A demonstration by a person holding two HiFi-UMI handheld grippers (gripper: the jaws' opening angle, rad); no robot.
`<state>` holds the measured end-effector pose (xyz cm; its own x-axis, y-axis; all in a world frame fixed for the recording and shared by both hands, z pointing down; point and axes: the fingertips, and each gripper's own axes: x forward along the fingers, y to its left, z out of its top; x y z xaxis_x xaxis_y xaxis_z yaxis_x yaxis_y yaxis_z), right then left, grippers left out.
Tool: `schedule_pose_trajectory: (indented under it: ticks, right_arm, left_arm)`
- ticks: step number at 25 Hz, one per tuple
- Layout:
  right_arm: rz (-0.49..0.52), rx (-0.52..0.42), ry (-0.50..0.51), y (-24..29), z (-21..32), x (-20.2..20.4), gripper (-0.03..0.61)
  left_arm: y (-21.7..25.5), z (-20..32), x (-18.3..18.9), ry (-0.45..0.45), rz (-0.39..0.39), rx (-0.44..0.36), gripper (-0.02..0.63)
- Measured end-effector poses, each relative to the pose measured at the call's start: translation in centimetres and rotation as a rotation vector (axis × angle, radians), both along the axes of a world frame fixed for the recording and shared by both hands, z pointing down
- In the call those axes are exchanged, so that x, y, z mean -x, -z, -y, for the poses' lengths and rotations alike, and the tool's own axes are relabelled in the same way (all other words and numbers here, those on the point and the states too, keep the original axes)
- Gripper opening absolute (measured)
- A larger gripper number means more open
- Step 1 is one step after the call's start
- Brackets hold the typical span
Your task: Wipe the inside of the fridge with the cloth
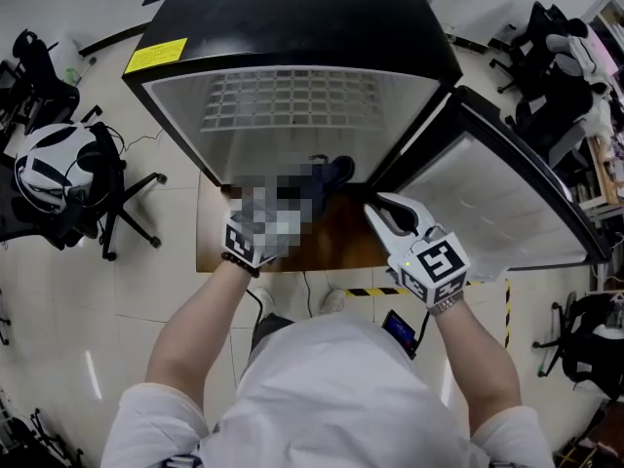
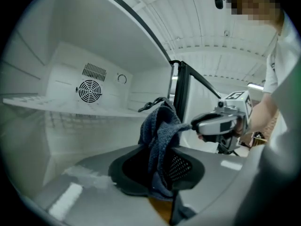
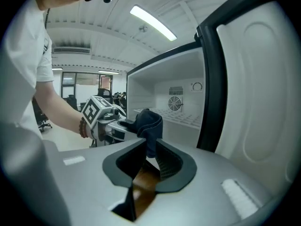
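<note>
Cloth [image 2: 160, 126] is hanging at the open front edge of the fridge [image 1: 292, 18], our left gripper [image 2: 160, 171] and right gripper [image 3: 149, 158] both clamping it; we are judging the wiping unstarted.

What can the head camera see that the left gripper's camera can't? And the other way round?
Only the head view: the yellow sticker on top of the black fridge. Only the left gripper view: the round fan grille on the fridge's back wall. Both: the dark cloth, the wire shelf and the right gripper.
</note>
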<state>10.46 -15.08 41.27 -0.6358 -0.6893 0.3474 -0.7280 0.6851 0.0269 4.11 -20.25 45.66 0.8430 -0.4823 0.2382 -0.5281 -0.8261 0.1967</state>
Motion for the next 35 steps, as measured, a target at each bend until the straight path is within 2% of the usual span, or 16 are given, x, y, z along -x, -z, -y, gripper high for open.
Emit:
schedule_pose_trajectory:
  ticks: [3, 8, 14, 24, 31, 35]
  right_arm:
    - [0.004, -0.030, -0.055, 0.3, 0.2, -0.7, 0.003]
    - [-0.001, -0.044, -0.103, 0.4, 0.3, -1.2, 0.002]
    - [0.007, -0.050, -0.080, -0.2, 0.0, -0.7, 0.002]
    - [0.017, -0.037, -0.022, -2.0, -0.5, 0.2, 0.002]
    - [0.047, -0.059, -0.001, -1.6, -0.5, -0.2, 0.002]
    - [0.038, -0.035, -0.004, -2.3, -0.7, -1.0, 0.002]
  left_arm:
    - [-1.2, 2.5, -0.4, 0.110, 0.012, -0.004, 0.080]
    - [-3.1, 6.0, -1.6, 0.222, 0.035, -0.001, 0.080]
    - [-5.9, 8.9, -2.7, 0.309, 0.070, 0.012, 0.080]
    - [-8.5, 14.5, -5.0, 0.419, 0.035, 0.040, 0.080]
    - [-9.6, 18.5, -6.6, 0.452, 0.034, 0.034, 0.080]
    - [-9.9, 20.7, -7.1, 0.469, 0.020, 0.030, 0.080]
